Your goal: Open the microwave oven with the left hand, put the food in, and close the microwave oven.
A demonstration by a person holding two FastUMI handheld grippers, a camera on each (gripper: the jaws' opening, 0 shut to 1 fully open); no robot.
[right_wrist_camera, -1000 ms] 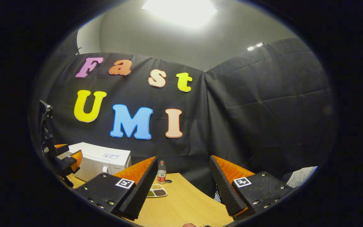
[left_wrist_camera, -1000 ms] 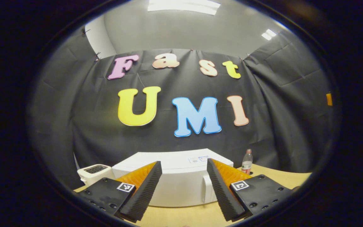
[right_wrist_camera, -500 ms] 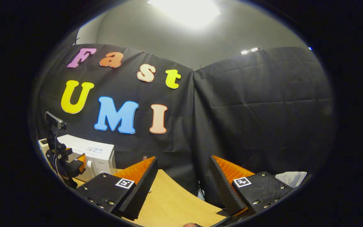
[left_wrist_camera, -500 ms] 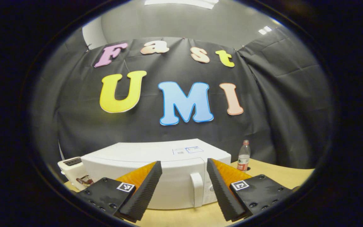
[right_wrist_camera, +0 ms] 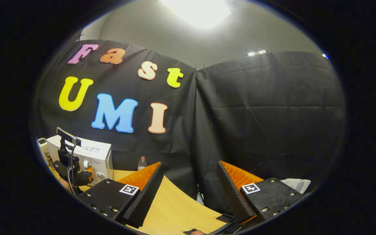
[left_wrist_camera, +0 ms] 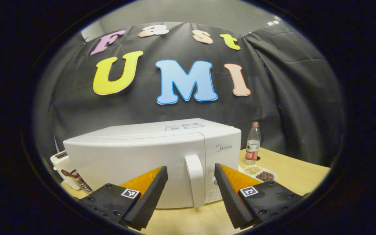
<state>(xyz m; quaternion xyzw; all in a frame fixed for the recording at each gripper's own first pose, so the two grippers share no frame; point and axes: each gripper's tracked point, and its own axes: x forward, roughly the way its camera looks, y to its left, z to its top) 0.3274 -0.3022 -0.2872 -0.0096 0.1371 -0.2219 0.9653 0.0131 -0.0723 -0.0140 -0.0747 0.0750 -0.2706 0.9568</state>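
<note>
A white microwave oven (left_wrist_camera: 135,160) stands on the wooden table, its door closed. Its upright white handle (left_wrist_camera: 195,179) lies between the fingers of my left gripper (left_wrist_camera: 190,178), which is open and a short way in front of it. A white divided food tray (left_wrist_camera: 258,172) with grains and dark beans sits right of the oven. In the right gripper view the microwave oven (right_wrist_camera: 93,160) is far off at the left, with the left gripper (right_wrist_camera: 77,174) in front of it. My right gripper (right_wrist_camera: 190,178) is open over the table's right part, holding nothing.
A clear water bottle (left_wrist_camera: 252,143) with a red cap stands behind the tray. A white toaster (left_wrist_camera: 64,169) sits left of the oven. The wooden table (right_wrist_camera: 178,212) ends in a curved edge at the right, with black cloth behind it.
My left gripper has moved closer to the microwave and tipped down, so the oven looms larger and its handle now sits between the fingers. The right gripper view has swung to the right.
</note>
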